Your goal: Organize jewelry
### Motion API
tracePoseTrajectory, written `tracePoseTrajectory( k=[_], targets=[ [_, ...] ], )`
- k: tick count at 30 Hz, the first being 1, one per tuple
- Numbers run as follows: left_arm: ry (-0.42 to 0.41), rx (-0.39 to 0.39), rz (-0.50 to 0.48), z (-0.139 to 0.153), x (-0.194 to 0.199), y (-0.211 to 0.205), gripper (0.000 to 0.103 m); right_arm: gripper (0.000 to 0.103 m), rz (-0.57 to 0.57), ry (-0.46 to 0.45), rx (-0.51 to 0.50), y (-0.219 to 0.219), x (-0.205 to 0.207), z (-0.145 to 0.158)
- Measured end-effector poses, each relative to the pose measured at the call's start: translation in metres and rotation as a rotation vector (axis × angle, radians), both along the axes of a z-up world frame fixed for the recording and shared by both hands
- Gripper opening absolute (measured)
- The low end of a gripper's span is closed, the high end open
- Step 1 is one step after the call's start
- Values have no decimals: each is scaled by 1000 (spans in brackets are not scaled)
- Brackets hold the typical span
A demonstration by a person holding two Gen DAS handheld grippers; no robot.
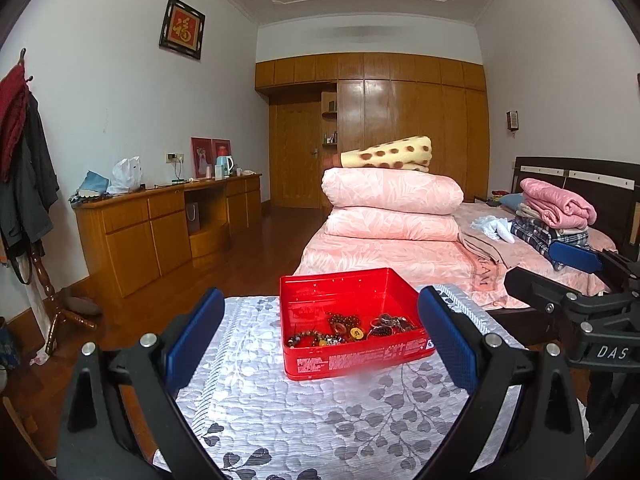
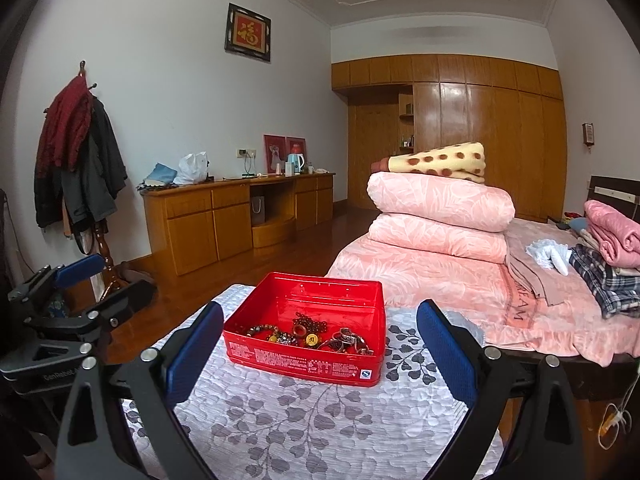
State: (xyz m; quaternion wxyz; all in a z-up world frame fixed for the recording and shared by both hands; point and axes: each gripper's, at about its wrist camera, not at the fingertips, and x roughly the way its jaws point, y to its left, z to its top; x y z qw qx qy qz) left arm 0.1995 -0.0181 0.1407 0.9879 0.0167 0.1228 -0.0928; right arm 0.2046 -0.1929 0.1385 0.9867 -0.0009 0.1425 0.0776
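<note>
Soft, even indoor light fills both views, with no hard shadows. The wardrobe [image 1: 400,120] doors carry pale glare. The red tin [image 1: 352,320] glows oversaturated, its print slightly blurred. Fisheye bending curves walls and ceiling, and the corners fall black.

Jewelry [image 1: 352,330]: tangled in the red tin [image 1: 344,292]; single pieces cannot be told apart.
Tin print [image 2: 316,364]: too small to be read.
Counter [image 1: 304,420]: near edge cut off by the frame.
</note>
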Motion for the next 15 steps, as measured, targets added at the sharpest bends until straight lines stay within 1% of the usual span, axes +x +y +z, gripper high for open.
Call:
tracePoseTrajectory(
  k=[15],
  targets=[
    [-10, -8, -14, 4, -8, 1, 94, 95, -2, -5, -1, -1, -4, 0]
  ],
)
